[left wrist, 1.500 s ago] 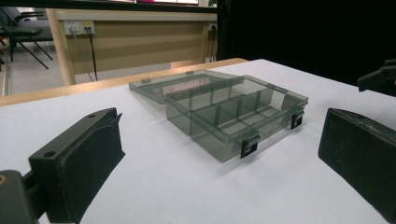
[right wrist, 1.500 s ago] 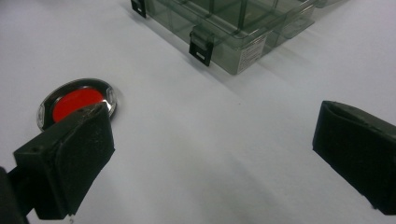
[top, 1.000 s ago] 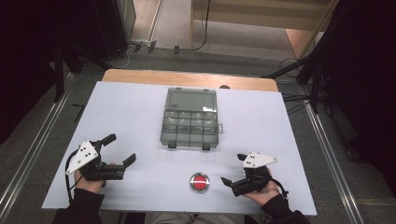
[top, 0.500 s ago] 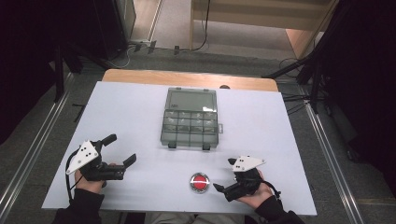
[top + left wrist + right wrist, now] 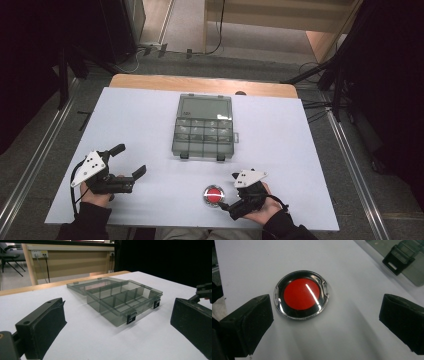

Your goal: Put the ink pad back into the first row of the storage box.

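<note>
White sheeting is covering the table, with a strip of bare wood showing along the far edge. At the middle a smoky clear plastic box is lying open, its lid folded flat toward the far side and its divided compartments facing up; whether anything is sitting in them is hard to make out through the tinted walls. Two black latches are hanging off its near wall.

Near the left corner the left gripper is resting in the person's left hand, jaws spread wide and pointing right toward the box, just as it was a second ago. In the left gripper view the box is sitting between those parted jaws, well apart from them.

The right gripper is the one that has moved: a second ago it was farther right, and now it is sitting closer in, angled left toward the round red button near the front edge, its tip just beside the button. Its jaws are parted, gripping nothing. In the right gripper view the button is lying just ahead of the left jaw, and one box latch is cut off at the upper right corner.
</note>
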Demonstrator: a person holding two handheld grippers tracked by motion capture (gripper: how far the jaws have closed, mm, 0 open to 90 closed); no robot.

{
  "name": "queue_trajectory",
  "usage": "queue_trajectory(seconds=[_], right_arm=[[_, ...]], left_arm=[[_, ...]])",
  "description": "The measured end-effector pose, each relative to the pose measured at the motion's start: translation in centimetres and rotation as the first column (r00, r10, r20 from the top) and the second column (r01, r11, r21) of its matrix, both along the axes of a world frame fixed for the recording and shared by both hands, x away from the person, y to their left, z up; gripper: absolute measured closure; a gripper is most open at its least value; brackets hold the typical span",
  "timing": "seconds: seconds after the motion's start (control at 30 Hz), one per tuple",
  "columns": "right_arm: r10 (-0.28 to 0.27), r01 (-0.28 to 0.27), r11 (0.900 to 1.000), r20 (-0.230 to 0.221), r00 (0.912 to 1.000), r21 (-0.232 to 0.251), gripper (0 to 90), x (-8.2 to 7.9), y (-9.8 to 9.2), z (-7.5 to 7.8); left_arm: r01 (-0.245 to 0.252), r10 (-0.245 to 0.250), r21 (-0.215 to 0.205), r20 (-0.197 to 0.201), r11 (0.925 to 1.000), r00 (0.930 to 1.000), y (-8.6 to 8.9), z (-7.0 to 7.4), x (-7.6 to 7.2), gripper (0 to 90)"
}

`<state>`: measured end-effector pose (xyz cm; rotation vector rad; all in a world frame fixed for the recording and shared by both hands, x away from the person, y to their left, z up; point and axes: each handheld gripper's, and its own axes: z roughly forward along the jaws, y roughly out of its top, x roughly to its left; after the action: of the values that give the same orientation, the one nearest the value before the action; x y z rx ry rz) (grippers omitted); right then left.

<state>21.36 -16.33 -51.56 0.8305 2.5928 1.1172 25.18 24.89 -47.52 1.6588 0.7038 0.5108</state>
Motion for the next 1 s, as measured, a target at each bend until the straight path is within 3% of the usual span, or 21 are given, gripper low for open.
queue_trajectory(seconds=[0.37,0.47,0.73,1.0], right_arm=[[0.060,-0.060,0.997,0.008,0.9982,-0.046,5.2,0.1,2.3,-0.4],[0.073,-0.072,0.996,0.006,0.9973,-0.048,12.7,0.1,2.6,-0.5],[0.086,-0.086,0.995,0.014,0.9962,-0.052,16.7,0.2,3.0,-0.6],[0.084,-0.084,0.996,-0.011,0.9964,-0.034,25.1,0.2,3.1,-0.7]], left_arm=[[0.003,-0.003,-0.001,0.000,1.0000,1.0000,0.0,0.0,0.0,0.0],[0.004,-0.004,-0.002,-0.002,1.0000,1.0000,0.0,0.0,0.0,0.0],[0.005,-0.005,-0.002,-0.002,1.0000,1.0000,0.0,0.0,0.0,0.0],[0.005,-0.005,-0.007,-0.003,1.0000,1.0000,0.0,0.0,0.0,0.0]])
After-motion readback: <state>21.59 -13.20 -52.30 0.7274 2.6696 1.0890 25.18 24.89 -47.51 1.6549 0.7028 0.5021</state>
